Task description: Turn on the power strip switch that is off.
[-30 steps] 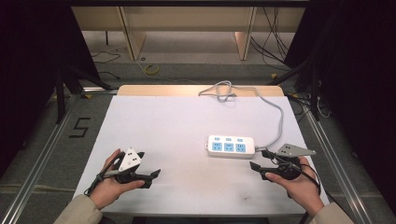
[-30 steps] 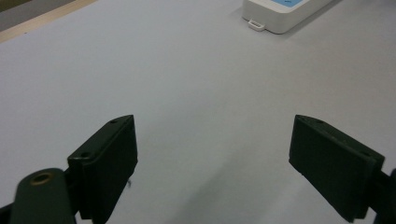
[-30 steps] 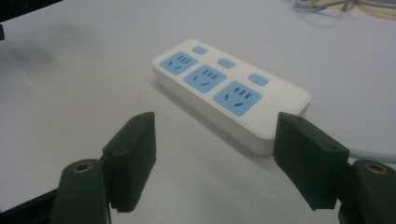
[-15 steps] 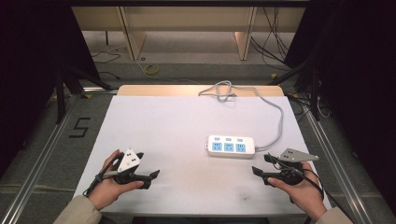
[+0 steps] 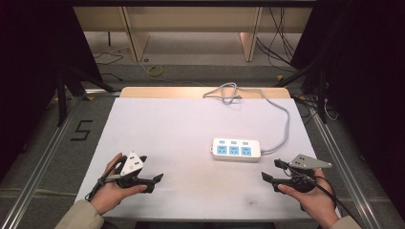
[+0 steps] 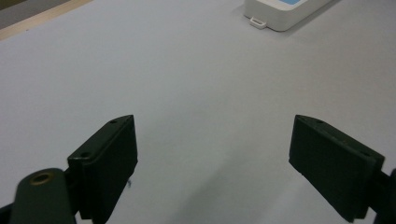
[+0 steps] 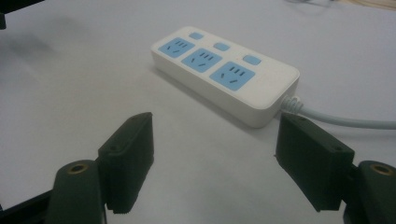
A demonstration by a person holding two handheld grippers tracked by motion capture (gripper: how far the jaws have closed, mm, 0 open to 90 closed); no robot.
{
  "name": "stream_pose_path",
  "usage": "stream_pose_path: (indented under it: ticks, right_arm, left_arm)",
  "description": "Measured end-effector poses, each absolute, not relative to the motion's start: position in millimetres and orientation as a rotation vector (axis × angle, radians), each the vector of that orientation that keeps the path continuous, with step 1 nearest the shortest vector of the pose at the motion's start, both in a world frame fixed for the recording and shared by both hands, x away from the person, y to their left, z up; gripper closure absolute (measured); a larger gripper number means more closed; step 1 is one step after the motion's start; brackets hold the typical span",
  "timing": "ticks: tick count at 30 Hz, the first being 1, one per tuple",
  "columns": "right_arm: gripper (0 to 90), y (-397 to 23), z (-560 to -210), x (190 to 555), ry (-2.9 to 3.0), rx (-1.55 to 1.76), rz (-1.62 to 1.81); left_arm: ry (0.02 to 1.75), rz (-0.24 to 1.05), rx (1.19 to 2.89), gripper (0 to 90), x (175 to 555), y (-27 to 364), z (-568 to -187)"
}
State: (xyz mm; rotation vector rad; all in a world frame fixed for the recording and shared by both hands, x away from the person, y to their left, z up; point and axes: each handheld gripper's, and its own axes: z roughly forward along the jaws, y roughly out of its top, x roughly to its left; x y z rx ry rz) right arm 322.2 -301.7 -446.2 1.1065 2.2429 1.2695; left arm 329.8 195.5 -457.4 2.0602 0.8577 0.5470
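High view: black "5" (image 5: pixel 83 130) on floor left of table (image 5: pixel 181 124).

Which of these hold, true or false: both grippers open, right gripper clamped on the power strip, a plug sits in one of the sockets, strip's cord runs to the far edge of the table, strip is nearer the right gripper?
1. Both grippers are open. True: the left gripper and the right gripper each show a wide gap between the jaws.
2. The right gripper is clamped on the power strip. False: it is apart from the strip, holding nothing.
3. A plug sits in one socket. False: all three blue sockets are empty.
4. The cord runs to the table's far edge. True: it ends in a loose bundle there.
5. The strip lies nearer the right gripper. True.
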Motion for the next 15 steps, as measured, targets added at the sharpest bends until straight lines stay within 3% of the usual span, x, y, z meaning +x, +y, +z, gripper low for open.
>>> stream_pose_path:
  ticks: [15]
  right_arm:
    - [27.6, -308.1, -444.2, 314.6, 2.215, 1.122, 1.289]
  left_arm:
    - [0.855, 0.542, 2.062, 15.0, 330.1, 195.3, -457.7]
